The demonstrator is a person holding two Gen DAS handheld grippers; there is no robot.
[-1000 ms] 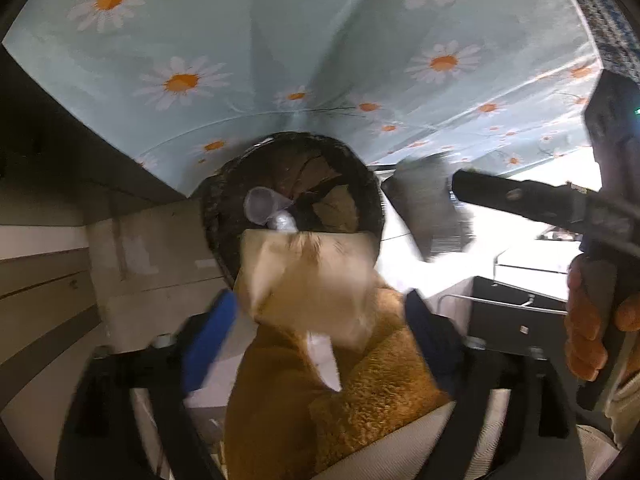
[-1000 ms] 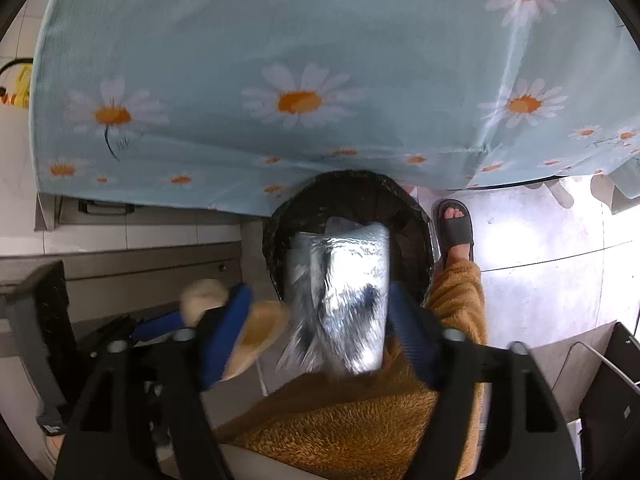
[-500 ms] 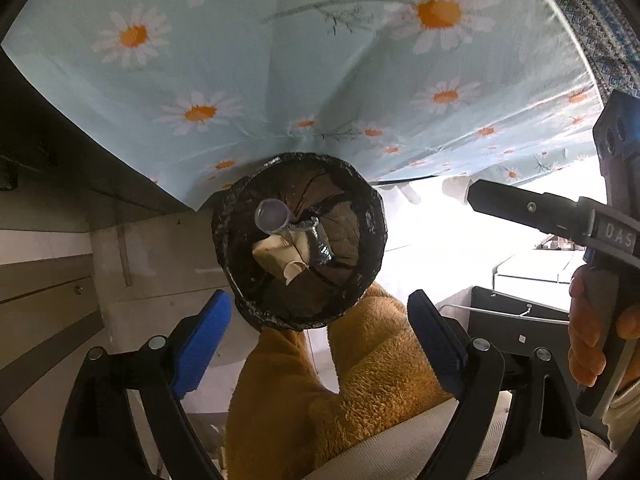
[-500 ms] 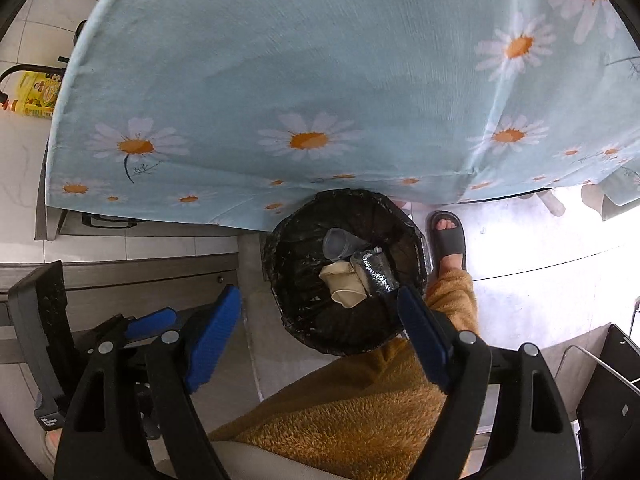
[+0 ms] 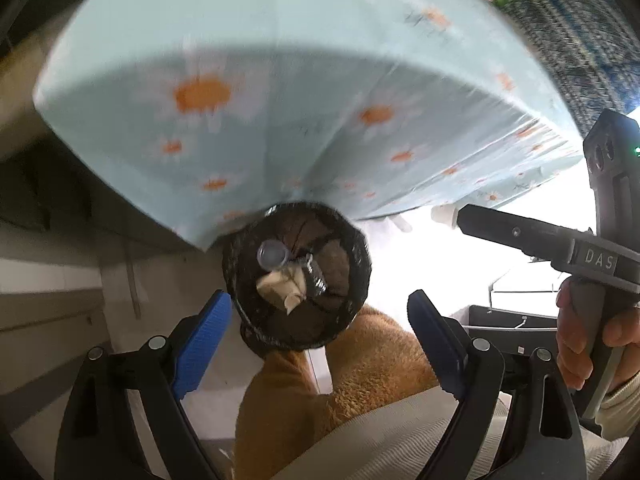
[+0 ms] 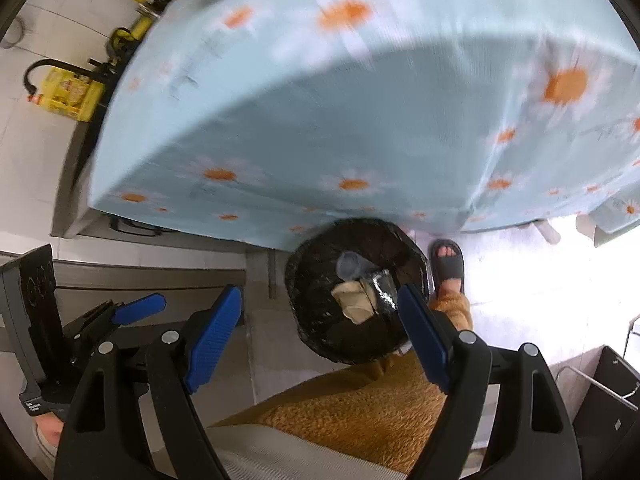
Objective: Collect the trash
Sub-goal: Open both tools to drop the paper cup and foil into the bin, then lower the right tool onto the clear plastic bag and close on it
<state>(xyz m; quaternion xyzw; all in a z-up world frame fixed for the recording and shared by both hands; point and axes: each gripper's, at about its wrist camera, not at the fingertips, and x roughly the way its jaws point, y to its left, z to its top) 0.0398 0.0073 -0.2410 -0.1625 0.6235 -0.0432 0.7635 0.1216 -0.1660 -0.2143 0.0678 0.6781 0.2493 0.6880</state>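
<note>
A round bin lined with a black bag (image 5: 344, 312) (image 6: 320, 320) stands on the floor below the table edge. Inside it lie a clear plastic cup (image 5: 272, 254) (image 6: 347, 265), a crumpled tan napkin (image 5: 280, 286) (image 6: 354, 300) and a silver foil wrapper (image 5: 314, 276) (image 6: 380, 284). My left gripper (image 5: 318, 332) hangs open well above the bin, nothing between its blue pads. My right gripper (image 6: 320, 320) is also open and empty, high over the bin. The right gripper's body (image 5: 560, 248) shows at the right of the left wrist view, held by a hand (image 5: 576, 340).
A table under a light blue daisy cloth (image 5: 280, 100) (image 6: 360, 120) overhangs the bin. A person's orange fleece legs (image 5: 360, 380) (image 6: 360, 412) and a slippered foot (image 6: 448, 268) stand beside it. Yellow bottles (image 6: 68, 92) sit at upper left; a dark crate (image 6: 600, 400) is at right.
The napkin and foil wrapper left my grippers and dropped into the bin. Both grippers then rose, so the bin looks smaller and more table cloth shows.
</note>
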